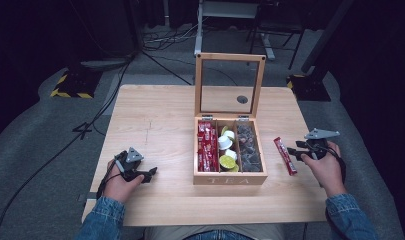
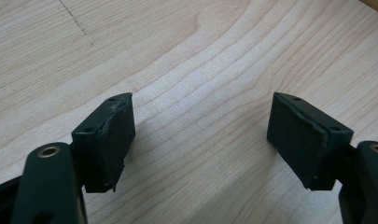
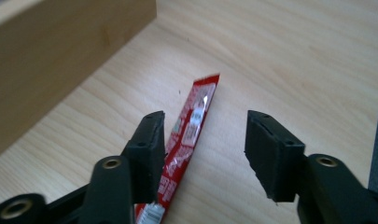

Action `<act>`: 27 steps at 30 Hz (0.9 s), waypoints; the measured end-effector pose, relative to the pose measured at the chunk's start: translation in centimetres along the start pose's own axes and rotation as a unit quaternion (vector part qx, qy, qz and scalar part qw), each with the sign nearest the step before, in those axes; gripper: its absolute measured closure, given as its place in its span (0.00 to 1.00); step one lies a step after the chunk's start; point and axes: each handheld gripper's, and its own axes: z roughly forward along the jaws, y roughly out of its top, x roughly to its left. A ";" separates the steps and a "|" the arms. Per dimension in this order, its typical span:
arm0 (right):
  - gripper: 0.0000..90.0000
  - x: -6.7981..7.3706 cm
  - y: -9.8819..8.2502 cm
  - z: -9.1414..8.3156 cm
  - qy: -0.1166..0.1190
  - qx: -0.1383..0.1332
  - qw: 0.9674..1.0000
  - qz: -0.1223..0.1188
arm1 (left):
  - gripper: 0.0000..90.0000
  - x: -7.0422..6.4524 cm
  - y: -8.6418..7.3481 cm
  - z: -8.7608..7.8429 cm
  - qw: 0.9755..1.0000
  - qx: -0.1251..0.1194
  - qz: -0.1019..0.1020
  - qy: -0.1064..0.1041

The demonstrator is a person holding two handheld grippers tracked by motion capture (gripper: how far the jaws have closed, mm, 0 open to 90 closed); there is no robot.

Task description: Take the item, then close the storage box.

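Red sachet out of the tea box, both claws apart

From the high view we see the red sachet (image 1: 285, 155) flat on the bench (image 1: 155, 120) just right of the tea box (image 1: 230, 178), by the right claw (image 1: 291, 152); the left claw (image 1: 151, 173) sits well apart, probably just waiting. Left gripper view: fingers (image 2: 107, 140) wide over bare wood. Right gripper view: jaws apart, sachet (image 3: 191, 130) touching the left pad, not clamped as far as we can tell; its near end is cut off and the print's blurry.
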 end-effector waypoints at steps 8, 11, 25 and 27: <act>0.38 0.7 2.3 -1.8 0.009 -0.072 0.997 0.010 | 0.24 0.1 0.2 0.2 1.000 0.001 -0.003 0.001; 0.36 1.0 3.2 -2.4 0.010 -0.084 0.996 0.008 | 0.23 0.2 0.4 0.5 1.000 0.001 -0.004 0.003; 0.29 2.1 8.6 -4.6 0.036 -0.137 0.990 0.017 | 0.19 0.2 1.1 1.1 1.000 0.004 -0.006 0.005; 0.28 2.2 9.1 -4.7 0.037 -0.138 0.990 0.016 | 0.19 0.2 1.1 1.1 1.000 0.004 -0.006 0.005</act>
